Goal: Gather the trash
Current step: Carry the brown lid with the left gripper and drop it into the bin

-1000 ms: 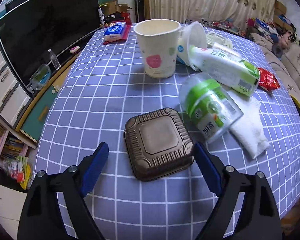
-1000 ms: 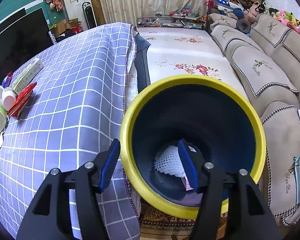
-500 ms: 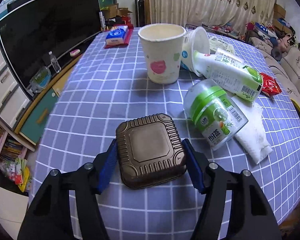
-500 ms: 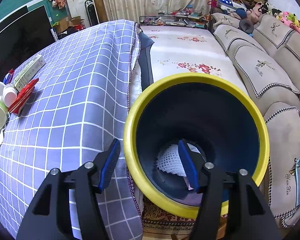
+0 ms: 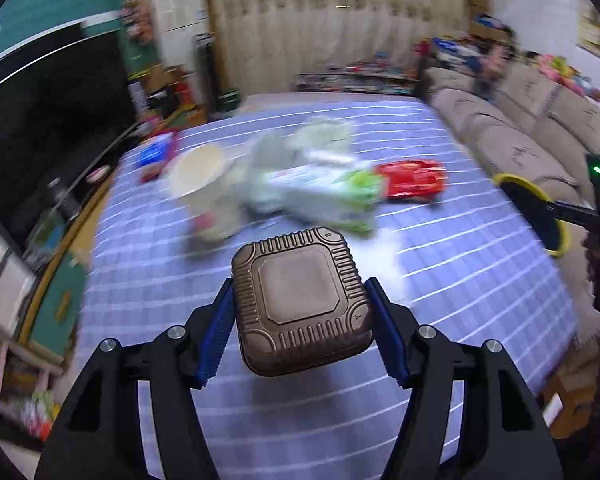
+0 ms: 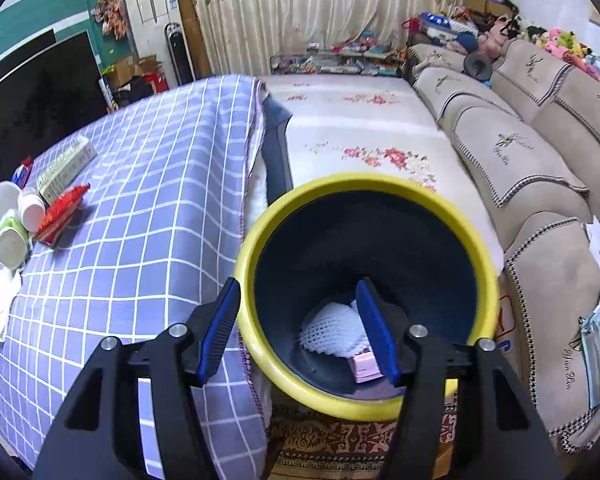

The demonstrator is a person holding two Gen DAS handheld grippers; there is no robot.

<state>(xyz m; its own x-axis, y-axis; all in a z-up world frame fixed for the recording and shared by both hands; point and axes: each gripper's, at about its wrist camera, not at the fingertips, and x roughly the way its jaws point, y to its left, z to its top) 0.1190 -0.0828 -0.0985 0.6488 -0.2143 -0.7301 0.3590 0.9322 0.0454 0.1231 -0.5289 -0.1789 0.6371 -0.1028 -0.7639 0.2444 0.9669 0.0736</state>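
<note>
We see the table (image 5: 340, 420) under a lilac checked cloth (image 6: 148, 200), filling most of the left wrist view and running from 7 to 11 o'clock in the right wrist view. A beige sofa (image 6: 540, 148) stretches from 1 to 4 o'clock on the right wrist side.

Next in size is the bin (image 6: 260, 240), dark blue inside with a yellow rim, tipped so its mouth faces us at the centre of the right wrist view. Our right gripper (image 6: 298, 330) pinches its wall, one pad outside the rim and one inside. At the bottom lie a white foam net (image 6: 328, 330) and, touching it at 5 o'clock, a small pink box (image 6: 366, 366). In the left wrist view the bin's rim shows at 3 o'clock (image 5: 556, 236).

Our left gripper (image 5: 300, 328) is clamped on the tray (image 5: 298, 300), a brown square plastic container with rounded corners, ribbed sides and a flat raised panel facing us. It sits between the blue pads, off the cloth.

Beyond it, at 11 to 1 o'clock, blurred litter remains on the table: a paper cup (image 5: 202, 184), a green-and-white bottle (image 5: 320, 192) on its side, and a red wrapper (image 5: 414, 178).
</note>
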